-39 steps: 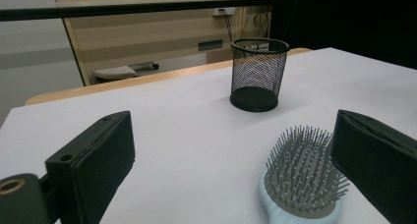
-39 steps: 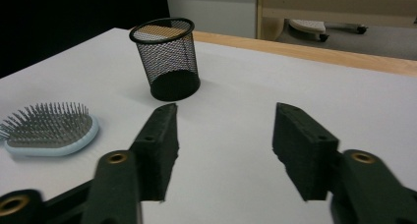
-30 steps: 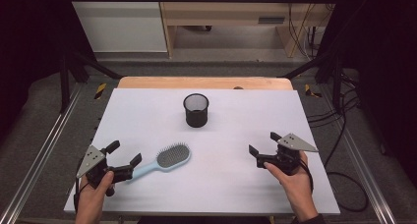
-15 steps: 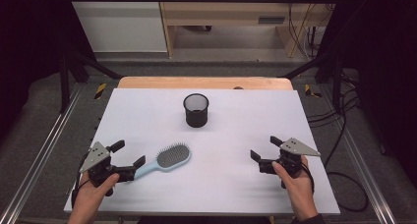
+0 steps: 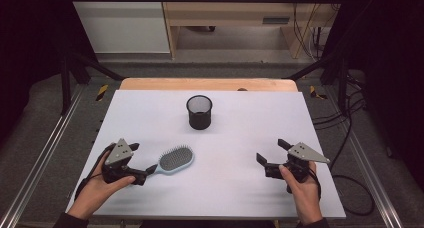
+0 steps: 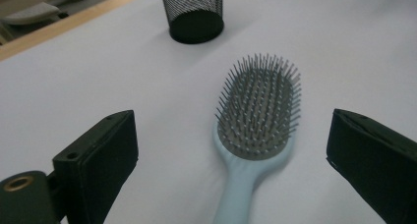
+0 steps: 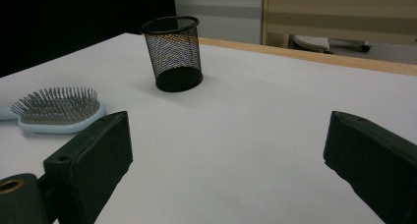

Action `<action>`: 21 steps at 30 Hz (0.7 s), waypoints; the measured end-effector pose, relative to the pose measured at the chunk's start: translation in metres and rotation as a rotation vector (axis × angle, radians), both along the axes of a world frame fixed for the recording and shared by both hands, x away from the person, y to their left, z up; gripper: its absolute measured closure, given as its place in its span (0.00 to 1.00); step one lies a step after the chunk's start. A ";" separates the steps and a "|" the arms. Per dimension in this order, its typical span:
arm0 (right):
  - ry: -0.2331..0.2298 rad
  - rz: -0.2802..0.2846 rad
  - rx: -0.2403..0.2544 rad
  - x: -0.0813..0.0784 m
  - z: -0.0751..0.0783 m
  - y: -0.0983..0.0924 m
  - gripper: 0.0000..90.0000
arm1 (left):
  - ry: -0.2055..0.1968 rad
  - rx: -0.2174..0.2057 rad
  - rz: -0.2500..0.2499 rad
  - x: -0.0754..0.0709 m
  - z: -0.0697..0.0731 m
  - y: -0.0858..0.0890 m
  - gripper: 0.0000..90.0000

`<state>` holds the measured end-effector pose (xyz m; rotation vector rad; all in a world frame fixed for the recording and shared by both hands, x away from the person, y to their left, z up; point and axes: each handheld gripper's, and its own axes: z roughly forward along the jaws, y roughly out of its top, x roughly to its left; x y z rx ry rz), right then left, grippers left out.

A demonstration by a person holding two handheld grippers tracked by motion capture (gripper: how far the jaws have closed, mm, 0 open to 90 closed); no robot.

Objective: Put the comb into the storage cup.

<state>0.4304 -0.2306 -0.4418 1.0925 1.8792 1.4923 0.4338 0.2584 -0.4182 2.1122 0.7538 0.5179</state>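
Left gripper (image 5: pixel 141 159) gapes around hairbrush (image 5: pixel 173 159) handle — not touching.

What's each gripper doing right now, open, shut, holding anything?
Left gripper: open, jaws either side of the hairbrush handle, not gripping it.
Right gripper: open, holding nothing.

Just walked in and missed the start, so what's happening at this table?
A person holds a tool in each hand over a white table. The left tool is open, its jaws straddling the handle of a light blue hairbrush lying bristles up, not yet gripped. The right tool is open with nothing between its jaws. A black mesh cup stands upright beyond.
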 end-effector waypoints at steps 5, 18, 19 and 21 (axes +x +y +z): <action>0.001 0.003 -0.001 0.000 -0.001 0.000 0.05 | 0.040 0.066 -0.014 0.007 -0.006 -0.006 0.06; 0.001 -0.003 -0.006 0.001 -0.001 -0.002 0.05 | 0.095 0.192 -0.087 0.013 -0.011 -0.011 0.06; 0.005 0.000 -0.006 0.001 -0.002 -0.001 0.05 | 0.100 0.198 -0.094 0.013 -0.012 -0.011 0.06; 0.012 0.013 -0.012 0.001 -0.004 0.002 0.05 | 0.108 0.208 -0.097 0.014 -0.013 -0.012 0.06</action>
